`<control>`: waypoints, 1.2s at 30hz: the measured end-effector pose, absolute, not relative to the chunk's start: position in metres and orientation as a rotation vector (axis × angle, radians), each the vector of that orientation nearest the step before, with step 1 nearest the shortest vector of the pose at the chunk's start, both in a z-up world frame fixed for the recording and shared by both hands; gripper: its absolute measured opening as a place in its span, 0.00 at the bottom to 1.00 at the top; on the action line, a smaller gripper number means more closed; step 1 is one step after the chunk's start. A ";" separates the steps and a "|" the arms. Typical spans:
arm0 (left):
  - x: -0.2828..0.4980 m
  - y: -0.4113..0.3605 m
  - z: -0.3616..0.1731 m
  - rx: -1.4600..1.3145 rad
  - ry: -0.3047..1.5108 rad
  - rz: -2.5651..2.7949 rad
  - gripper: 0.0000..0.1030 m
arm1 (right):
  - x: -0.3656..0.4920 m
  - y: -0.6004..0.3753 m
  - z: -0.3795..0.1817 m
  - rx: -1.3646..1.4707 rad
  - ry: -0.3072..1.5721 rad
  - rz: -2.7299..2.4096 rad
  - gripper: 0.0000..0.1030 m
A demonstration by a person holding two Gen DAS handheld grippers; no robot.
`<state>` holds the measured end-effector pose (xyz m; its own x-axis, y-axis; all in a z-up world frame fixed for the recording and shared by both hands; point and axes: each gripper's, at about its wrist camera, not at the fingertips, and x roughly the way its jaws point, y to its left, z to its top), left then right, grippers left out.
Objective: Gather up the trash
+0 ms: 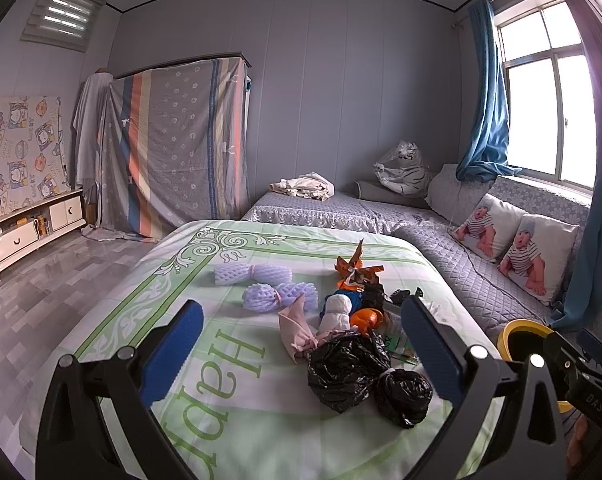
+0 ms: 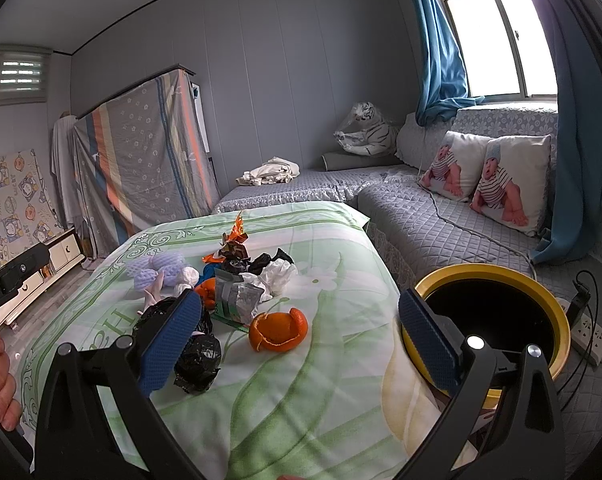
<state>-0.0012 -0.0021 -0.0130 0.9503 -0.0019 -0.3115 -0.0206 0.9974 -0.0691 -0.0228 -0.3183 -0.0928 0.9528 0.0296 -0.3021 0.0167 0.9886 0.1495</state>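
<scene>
Your left tongs (image 1: pixel 301 344) and right tongs (image 2: pixel 301 336) both hang released and empty, the whole trash pile (image 2: pixel 237 280) lies on the bed (image 2: pixel 341 380) just ahead of them, and the bin (image 2: pixel 557 312) by the right tongs looks empty, so nearly everything seems left.

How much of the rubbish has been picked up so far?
Seemingly none: the yellow-rimmed bin shows only darkness inside. Both the left gripper and right gripper are open and empty. The orange peel, black bags and foam nets remain.
</scene>
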 end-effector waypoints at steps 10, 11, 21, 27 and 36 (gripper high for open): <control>-0.001 -0.002 -0.015 -0.069 0.317 0.013 0.93 | -0.022 -0.318 -0.093 0.152 0.310 0.006 0.92; -0.001 -0.002 -0.016 -0.069 0.318 0.012 0.93 | -0.022 -0.318 -0.093 0.153 0.311 0.006 0.92; -0.001 0.001 -0.019 -0.074 0.324 0.000 0.93 | -0.022 -0.315 -0.098 0.153 0.311 -0.001 0.92; 0.003 0.001 -0.013 -0.073 0.326 -0.001 0.93 | -0.023 -0.313 -0.102 0.149 0.306 -0.019 0.92; 0.026 0.027 -0.025 -0.051 0.341 -0.054 0.93 | -0.007 -0.324 -0.110 0.231 0.320 0.076 0.92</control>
<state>0.0257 0.0266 -0.0246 0.9409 -0.0613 -0.3331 0.0439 0.9973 -0.0594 -0.0073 -0.3235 -0.1099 0.9467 0.1102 -0.3028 -0.0374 0.9709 0.2364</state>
